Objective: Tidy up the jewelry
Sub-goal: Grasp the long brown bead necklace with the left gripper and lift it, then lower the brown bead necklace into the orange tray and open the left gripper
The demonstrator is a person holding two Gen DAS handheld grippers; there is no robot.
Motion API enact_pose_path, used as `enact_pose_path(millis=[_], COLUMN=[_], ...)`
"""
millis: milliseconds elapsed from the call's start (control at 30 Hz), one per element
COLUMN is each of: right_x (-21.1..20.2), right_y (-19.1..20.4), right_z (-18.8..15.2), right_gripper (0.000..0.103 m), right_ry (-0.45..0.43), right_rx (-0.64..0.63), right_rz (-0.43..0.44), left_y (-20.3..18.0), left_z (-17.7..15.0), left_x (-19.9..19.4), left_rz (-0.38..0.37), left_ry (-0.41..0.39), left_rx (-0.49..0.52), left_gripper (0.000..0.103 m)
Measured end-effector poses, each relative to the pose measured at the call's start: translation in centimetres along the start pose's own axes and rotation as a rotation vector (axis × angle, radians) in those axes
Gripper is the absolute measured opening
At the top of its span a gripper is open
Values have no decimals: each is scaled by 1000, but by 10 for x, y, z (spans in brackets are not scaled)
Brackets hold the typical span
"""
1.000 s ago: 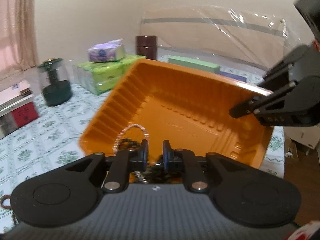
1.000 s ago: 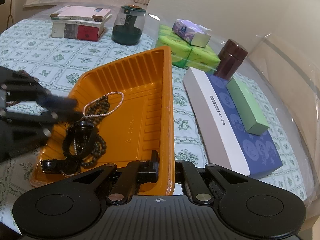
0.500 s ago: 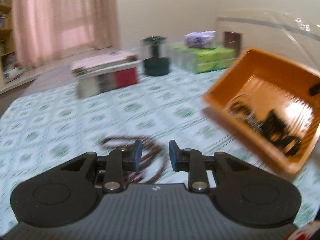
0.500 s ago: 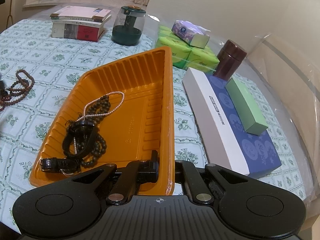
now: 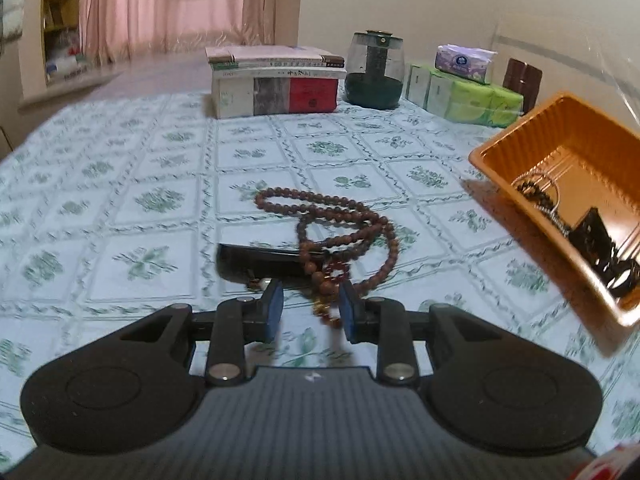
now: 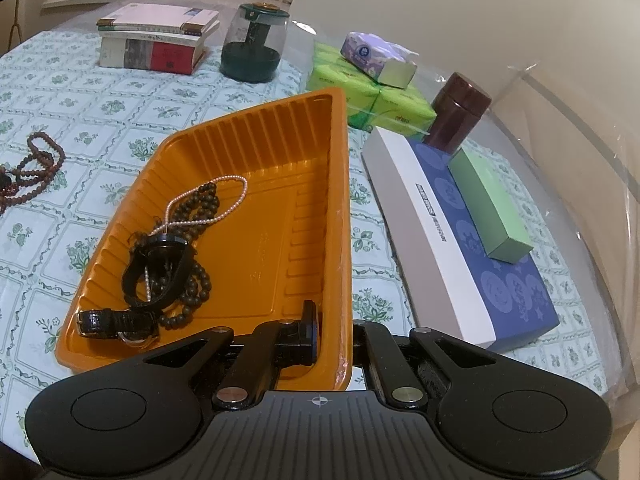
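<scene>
Left wrist view: the left hand-held gripper (image 5: pixel 311 311) is seen narrowly parted, its jaws having just been opening; the end of a brown bead necklace (image 5: pixel 340 226), lying on the surface (image 5: pixel 120 200), sits between the fingers, unpinched. Right wrist view: the right hand-held gripper (image 6: pixel 334 334) is clamped on the wall of the orange tray (image 6: pixel 280 184), in which watches and beads (image 6: pixel 168 264) are held.
</scene>
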State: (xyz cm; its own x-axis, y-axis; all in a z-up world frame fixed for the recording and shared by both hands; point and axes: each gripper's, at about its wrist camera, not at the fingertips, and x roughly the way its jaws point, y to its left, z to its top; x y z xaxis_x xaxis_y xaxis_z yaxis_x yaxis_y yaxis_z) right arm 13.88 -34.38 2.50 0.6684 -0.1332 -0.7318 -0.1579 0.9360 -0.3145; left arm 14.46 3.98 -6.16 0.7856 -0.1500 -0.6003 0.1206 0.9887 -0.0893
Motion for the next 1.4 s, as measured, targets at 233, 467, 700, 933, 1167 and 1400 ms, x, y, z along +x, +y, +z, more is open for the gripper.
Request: enact_pose_path(millis=[233, 467, 700, 933, 1167, 1400], right_x=[2, 4, 3, 1, -2, -3], right_y=[0, 0, 0, 2, 3, 4], right_z=[0, -2, -2, -2, -1, 0], right_gripper=[4, 4, 4, 4, 4, 4], right_ry=[4, 5, 2, -4, -11, -15], right_rx=[-4, -6, -7, -11, -15, -21], right_rz=[-4, -8, -5, -5, -6, -7], left_y=[-2, -1, -5, -13, -12, -14], left_z=[4, 8, 24, 71, 123, 165], left_x=[18, 16, -3, -30, -59, -84], left_rz=[-16, -29, -58, -103, -144, -165], left_ry=[28, 32, 7, -46, -117, -189], left_rx=[-101, -114, -55, 97, 164, 196], left_gripper=[21, 6, 6, 6, 6, 6])
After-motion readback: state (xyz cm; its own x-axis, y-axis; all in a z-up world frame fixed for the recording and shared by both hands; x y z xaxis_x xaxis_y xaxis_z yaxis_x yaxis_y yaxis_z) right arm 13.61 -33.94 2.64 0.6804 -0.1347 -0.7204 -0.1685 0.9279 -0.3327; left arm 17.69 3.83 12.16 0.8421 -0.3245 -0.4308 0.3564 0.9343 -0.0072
